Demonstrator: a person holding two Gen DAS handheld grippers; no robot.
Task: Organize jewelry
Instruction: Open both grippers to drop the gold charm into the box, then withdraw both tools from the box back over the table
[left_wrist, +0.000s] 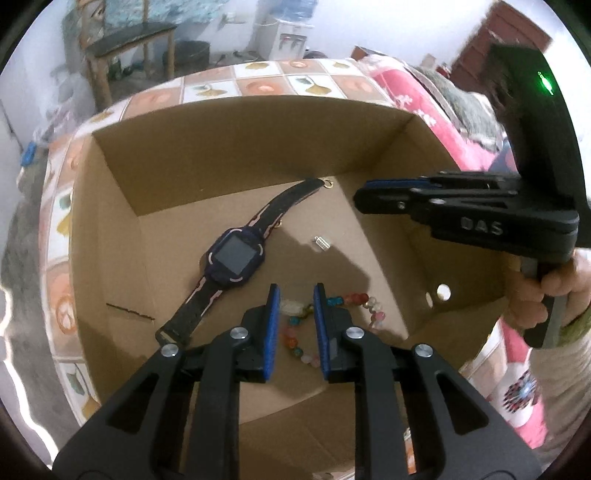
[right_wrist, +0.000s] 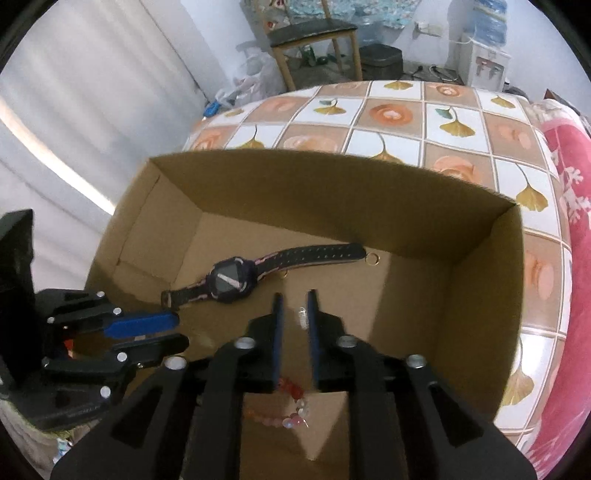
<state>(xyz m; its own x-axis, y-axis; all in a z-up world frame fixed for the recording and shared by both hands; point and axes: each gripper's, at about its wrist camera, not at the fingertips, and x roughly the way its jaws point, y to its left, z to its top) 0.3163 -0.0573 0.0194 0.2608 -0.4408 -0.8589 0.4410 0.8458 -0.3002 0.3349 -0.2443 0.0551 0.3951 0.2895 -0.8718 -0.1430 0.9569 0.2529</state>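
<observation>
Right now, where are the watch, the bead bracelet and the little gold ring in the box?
watch (left_wrist: 235, 258): left wrist view, on its dark screen.
bead bracelet (left_wrist: 354, 297): left wrist view, on a red bead.
little gold ring (right_wrist: 372, 259): right wrist view, on the ring beside the strap's end.

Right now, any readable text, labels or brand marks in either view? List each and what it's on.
"DAS": raised letters on the black body of the right gripper, seen in the left wrist view; first letter slightly soft.
Watch screen: dark, nothing readable.
Water dispenser in the background: any labels too small and blurred to read.
Cardboard box: no print visible.
</observation>
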